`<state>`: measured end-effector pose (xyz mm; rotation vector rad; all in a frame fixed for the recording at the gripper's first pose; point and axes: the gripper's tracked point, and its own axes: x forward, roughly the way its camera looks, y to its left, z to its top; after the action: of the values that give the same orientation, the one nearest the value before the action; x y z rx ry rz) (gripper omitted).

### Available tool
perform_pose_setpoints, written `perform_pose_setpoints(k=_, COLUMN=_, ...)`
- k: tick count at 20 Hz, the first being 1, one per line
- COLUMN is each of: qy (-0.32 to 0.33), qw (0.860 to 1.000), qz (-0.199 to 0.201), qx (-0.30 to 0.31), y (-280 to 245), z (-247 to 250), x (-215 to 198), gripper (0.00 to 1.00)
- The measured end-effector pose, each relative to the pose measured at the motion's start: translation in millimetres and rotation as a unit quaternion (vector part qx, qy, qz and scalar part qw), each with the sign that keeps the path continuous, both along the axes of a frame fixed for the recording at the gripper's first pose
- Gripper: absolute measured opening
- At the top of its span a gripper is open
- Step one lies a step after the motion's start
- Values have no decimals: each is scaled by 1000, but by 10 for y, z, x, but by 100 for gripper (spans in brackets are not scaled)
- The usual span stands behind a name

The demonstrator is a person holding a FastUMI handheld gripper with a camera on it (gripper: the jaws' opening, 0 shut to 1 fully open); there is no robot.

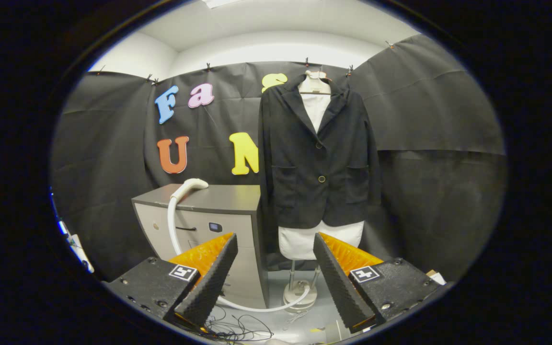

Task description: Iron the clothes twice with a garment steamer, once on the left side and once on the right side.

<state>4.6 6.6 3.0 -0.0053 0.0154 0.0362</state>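
Note:
A black jacket (316, 153) hangs buttoned on a white mannequin torso (319, 239), straight beyond my fingers. The garment steamer's white head (190, 186) lies on top of a grey cabinet (218, 199), left of the jacket. Its white hose (173, 225) drops down the cabinet front and curls along the floor to the stand's base (300, 294). My gripper (275, 249) is open, with nothing between its black ribbed pads (211, 278). It stands well short of both the steamer and the jacket.
The grey cabinet has drawers with a dark handle and a small display on its front. Thin black cables (237, 328) lie tangled on the floor under my fingers. Black cloth walls close the booth on all sides.

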Motion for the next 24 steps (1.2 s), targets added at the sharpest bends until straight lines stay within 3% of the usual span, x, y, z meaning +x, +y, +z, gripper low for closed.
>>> perform_pose_setpoints(k=11, qy=4, qw=1000, qz=12, qx=-2, y=46, z=19, x=8, gripper=100)
perform_pose_setpoints(k=24, qy=13, qw=997, qz=70, qx=-12, y=848, z=342, x=355, gripper=100)
